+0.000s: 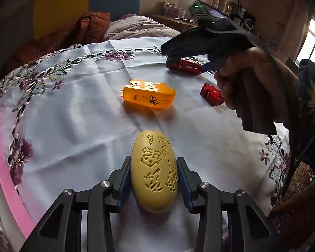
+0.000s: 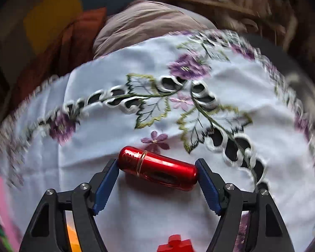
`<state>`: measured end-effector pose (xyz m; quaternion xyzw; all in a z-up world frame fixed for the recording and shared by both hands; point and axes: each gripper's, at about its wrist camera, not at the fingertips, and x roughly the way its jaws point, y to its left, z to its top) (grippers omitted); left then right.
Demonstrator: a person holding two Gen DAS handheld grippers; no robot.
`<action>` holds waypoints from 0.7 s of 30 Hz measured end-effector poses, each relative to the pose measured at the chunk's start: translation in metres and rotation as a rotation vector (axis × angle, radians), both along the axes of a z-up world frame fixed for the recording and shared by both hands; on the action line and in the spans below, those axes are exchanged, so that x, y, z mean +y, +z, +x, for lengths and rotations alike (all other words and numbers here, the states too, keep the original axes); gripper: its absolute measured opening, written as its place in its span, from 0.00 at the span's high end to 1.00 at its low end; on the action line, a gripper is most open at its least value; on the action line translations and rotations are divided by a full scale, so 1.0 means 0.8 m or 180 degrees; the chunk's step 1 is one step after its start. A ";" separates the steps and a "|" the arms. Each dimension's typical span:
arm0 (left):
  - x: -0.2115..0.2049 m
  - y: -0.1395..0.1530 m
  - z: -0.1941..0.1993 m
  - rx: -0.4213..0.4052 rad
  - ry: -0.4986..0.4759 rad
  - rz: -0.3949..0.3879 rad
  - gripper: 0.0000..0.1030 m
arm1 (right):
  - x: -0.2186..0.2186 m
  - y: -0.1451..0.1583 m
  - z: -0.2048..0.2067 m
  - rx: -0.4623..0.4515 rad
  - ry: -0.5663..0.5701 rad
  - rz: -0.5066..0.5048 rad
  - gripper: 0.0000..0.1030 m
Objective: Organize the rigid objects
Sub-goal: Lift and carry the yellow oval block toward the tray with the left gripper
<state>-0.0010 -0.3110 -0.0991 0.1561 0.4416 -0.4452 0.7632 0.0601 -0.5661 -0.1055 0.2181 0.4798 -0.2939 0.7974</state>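
Yellow carved oval case is sitting clamped in the left hand-held gripper on the tabletop; the right hand-held gripper is pinching the red capsule endwise. Grouping them probably comes next.

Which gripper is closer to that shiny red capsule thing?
Right. The right gripper has the red capsule between its fingertips, held end to end. The left gripper is well away from it, closed on a yellow oval piece.

Left gripper: blue pads flank a yellow carved oval on the embroidered white tablecloth. Beyond lie an orange case and a red block. Right gripper, hand-held, hangs over a red cylinder.
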 end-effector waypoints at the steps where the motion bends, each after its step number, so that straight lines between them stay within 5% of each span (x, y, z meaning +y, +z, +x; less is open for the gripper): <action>1: 0.002 0.001 0.000 0.0000 0.0018 0.0006 0.60 | 0.002 -0.001 0.003 0.0021 0.0044 -0.0009 0.27; 21: 0.044 0.044 -0.003 -0.0150 0.0339 -0.0049 0.60 | 0.015 -0.007 0.003 0.0119 0.0243 -0.0216 0.28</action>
